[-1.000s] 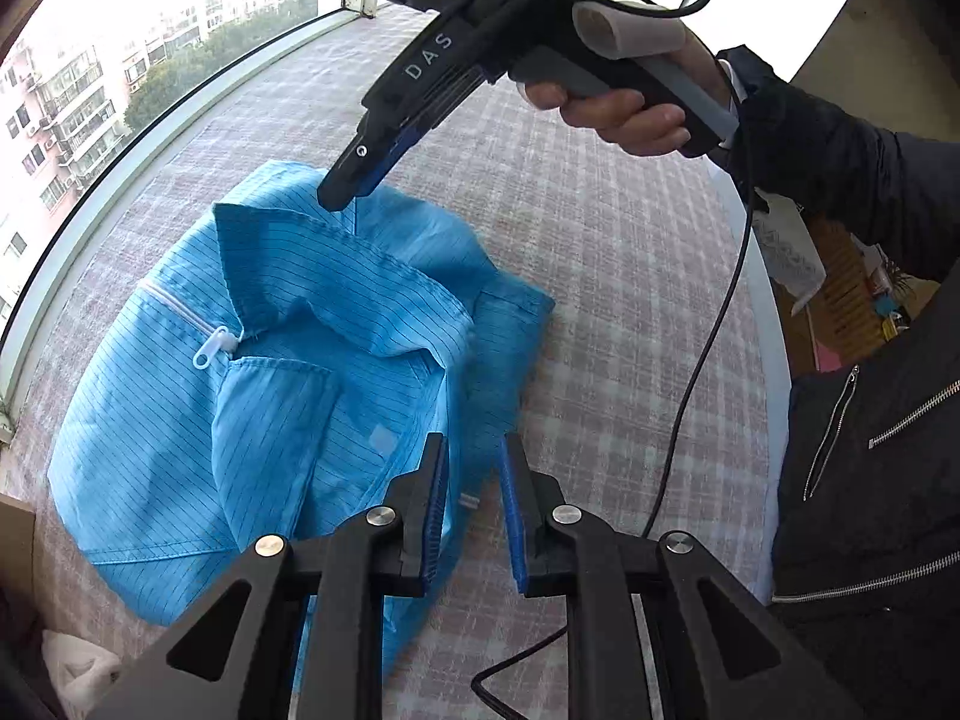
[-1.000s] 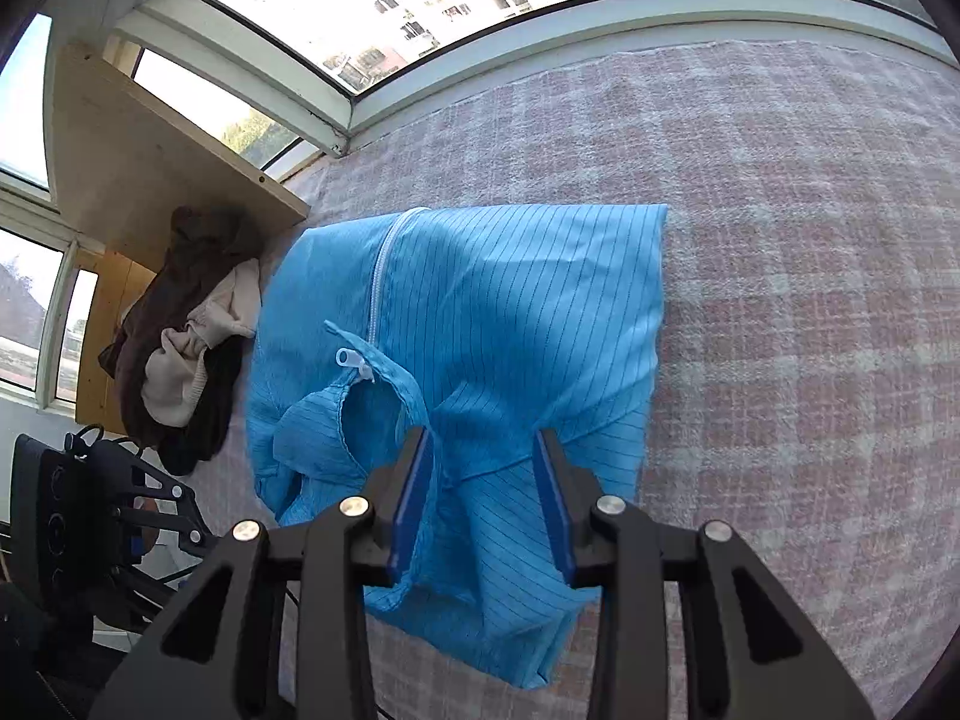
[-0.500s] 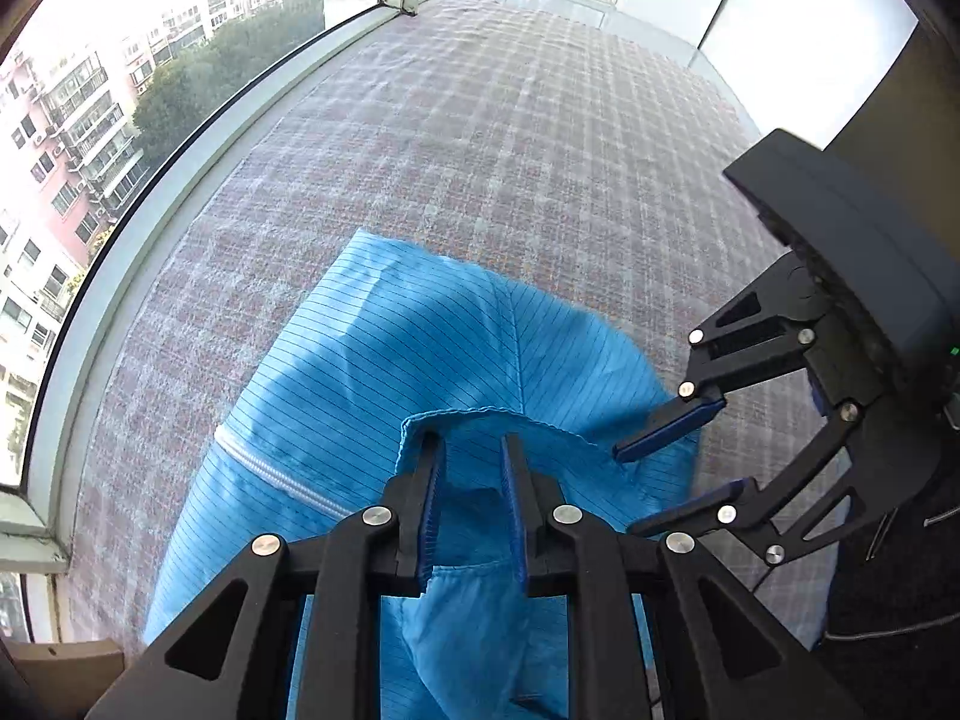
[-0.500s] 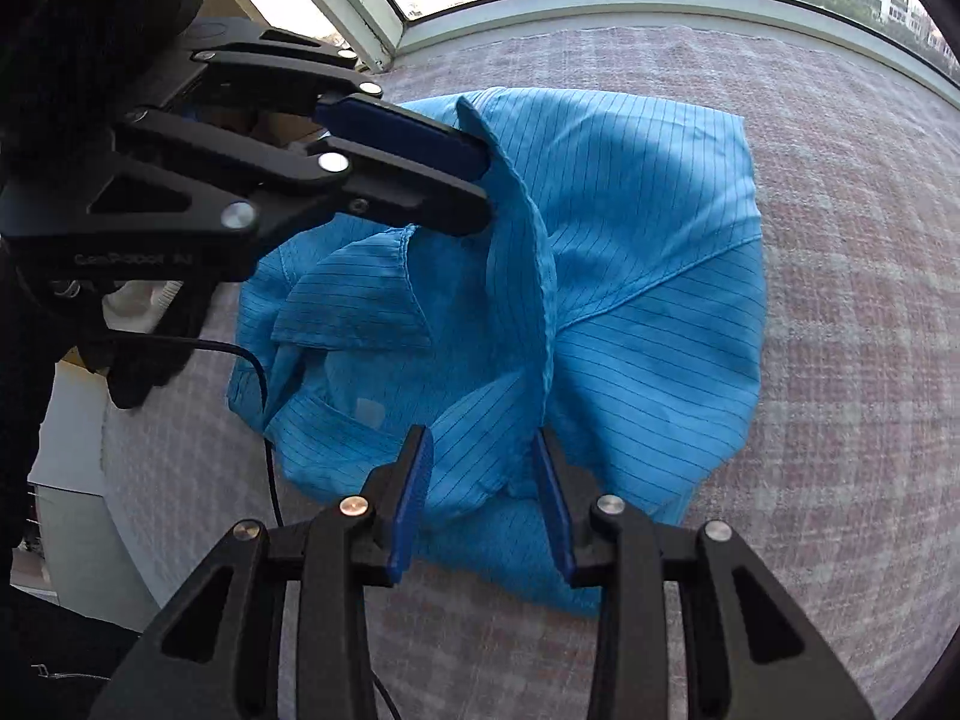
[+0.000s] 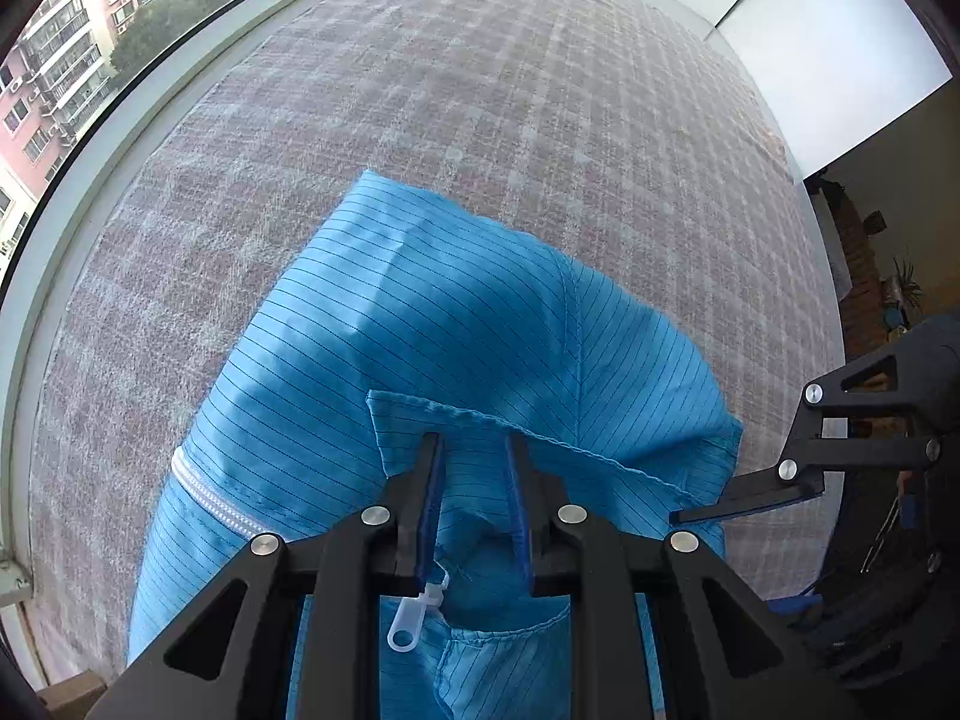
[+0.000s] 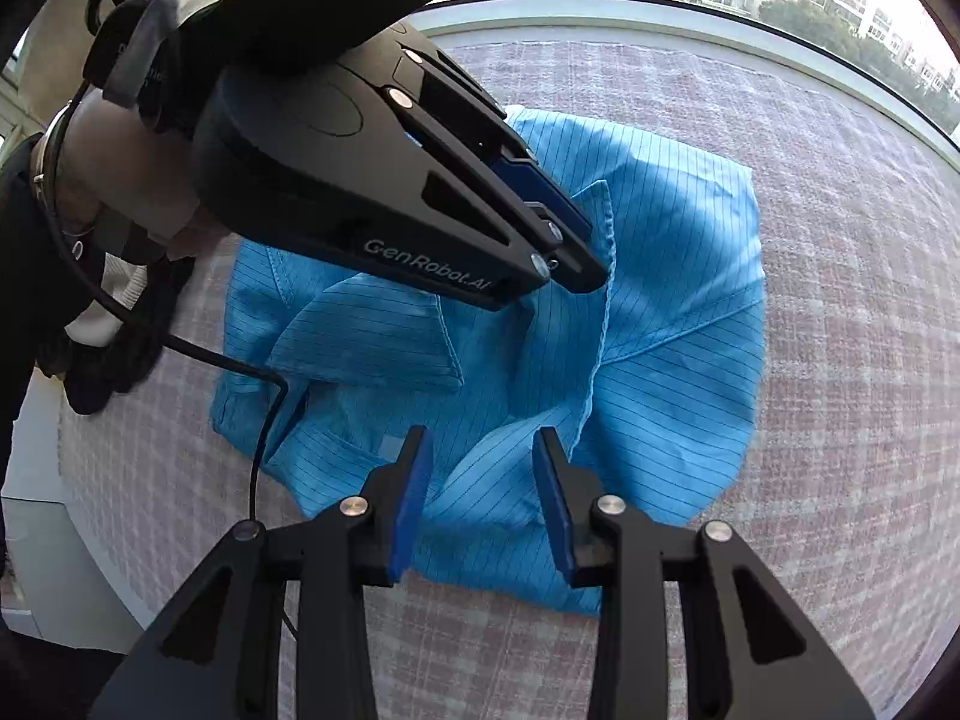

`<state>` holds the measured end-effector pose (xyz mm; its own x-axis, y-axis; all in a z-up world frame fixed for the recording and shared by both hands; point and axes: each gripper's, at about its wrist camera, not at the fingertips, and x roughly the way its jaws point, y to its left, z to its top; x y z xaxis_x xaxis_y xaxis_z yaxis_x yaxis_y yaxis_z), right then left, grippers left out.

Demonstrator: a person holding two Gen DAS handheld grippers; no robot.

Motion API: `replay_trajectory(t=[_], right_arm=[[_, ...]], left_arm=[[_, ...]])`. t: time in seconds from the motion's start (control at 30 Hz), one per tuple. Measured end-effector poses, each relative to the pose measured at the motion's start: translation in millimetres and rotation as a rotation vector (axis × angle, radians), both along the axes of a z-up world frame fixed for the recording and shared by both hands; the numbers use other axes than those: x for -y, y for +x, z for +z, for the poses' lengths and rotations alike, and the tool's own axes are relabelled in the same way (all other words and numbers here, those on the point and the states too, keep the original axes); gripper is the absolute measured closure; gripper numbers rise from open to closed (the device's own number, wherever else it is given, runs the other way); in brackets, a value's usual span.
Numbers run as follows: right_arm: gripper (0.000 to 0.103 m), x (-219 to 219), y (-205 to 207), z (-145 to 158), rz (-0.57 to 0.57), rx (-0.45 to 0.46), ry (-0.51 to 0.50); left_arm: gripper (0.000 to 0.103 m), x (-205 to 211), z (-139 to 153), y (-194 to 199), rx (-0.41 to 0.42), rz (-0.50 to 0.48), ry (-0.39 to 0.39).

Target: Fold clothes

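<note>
We've got the blue garment lying on the checked tablecloth — thin woven fabric with fine dark pinstripes, stitched hems, partly bunched into soft folds near us. Cloth under it is a pink-grey plaid with a coarse, fuzzy weave, running up to a curved pale window sill.

Left gripper: black angular linkage arms, blue pads, silver rivets. Jaws are apart with a narrow gap, straddling the raised collar edge; fabric sits between the pads but we see no pinch yet. From the right wrist view its tip rests against that upright collar fold. White plastic zipper pull hangs just below the jaws, white zipper tape runs off to the left.

Right gripper: jaws wide apart, hovering over the near crumpled edge of the garment — a diagonal fold lies between the pads, whether it touches them we cannot tell.

A black cable trails across the garment's left side. The person's hand grips the left tool's handle, dark sleeve above.
</note>
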<state>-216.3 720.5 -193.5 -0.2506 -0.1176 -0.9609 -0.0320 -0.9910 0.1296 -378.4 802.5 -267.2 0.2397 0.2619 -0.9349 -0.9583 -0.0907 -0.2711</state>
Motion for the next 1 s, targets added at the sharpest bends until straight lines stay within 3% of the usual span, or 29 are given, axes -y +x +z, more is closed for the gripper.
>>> replay_trajectory(t=[0.1, 0.2, 0.23, 0.27, 0.37, 0.53, 0.63, 0.67, 0.77, 0.83, 0.93, 0.97, 1.0], right_arm=[[0.068, 21, -4, -7, 0.045, 0.016, 0.127], [0.070, 14, 2, -18, 0.040, 0.047, 0.149], [0.076, 12, 4, -22, 0.039, 0.058, 0.156], [0.092, 10, 6, -25, 0.037, 0.068, 0.163], [0.098, 3, 13, -36, 0.032, 0.099, 0.184], [0.101, -20, 34, -18, -0.014, 0.030, 0.079], [0.101, -29, 49, 3, -0.035, -0.051, 0.004], [0.101, -27, 51, -1, -0.009, -0.036, 0.021], [0.100, -24, 56, -13, 0.020, 0.034, -0.020], [0.097, -25, 59, -1, 0.039, 0.016, -0.052], [0.078, -34, 64, 25, 0.042, -0.041, -0.119], [0.067, -38, 65, 33, 0.042, -0.056, -0.152], [0.063, -41, 66, 41, 0.042, -0.070, -0.184]], left_arm=[[0.084, 3, -2, -3, 0.027, 0.008, 0.002], [0.084, 4, -4, -4, 0.044, 0.005, 0.005], [0.084, 5, -5, -4, 0.045, 0.001, 0.003], [0.084, 5, -7, -3, 0.040, -0.007, -0.002], [0.084, 3, -14, -2, 0.034, -0.026, -0.020], [0.084, 9, -12, -5, 0.039, -0.048, 0.001], [0.084, 17, -11, -17, 0.069, -0.015, 0.013], [0.084, 21, -10, -21, 0.062, -0.001, 0.009], [0.084, 35, -1, -25, 0.049, 0.024, 0.022], [0.083, 46, 10, -25, 0.036, 0.037, 0.042], [0.083, 52, 26, -20, 0.055, 0.037, 0.085], [0.082, 52, 31, -16, 0.068, 0.026, 0.101], [0.079, 52, 36, -12, 0.080, 0.014, 0.117]])
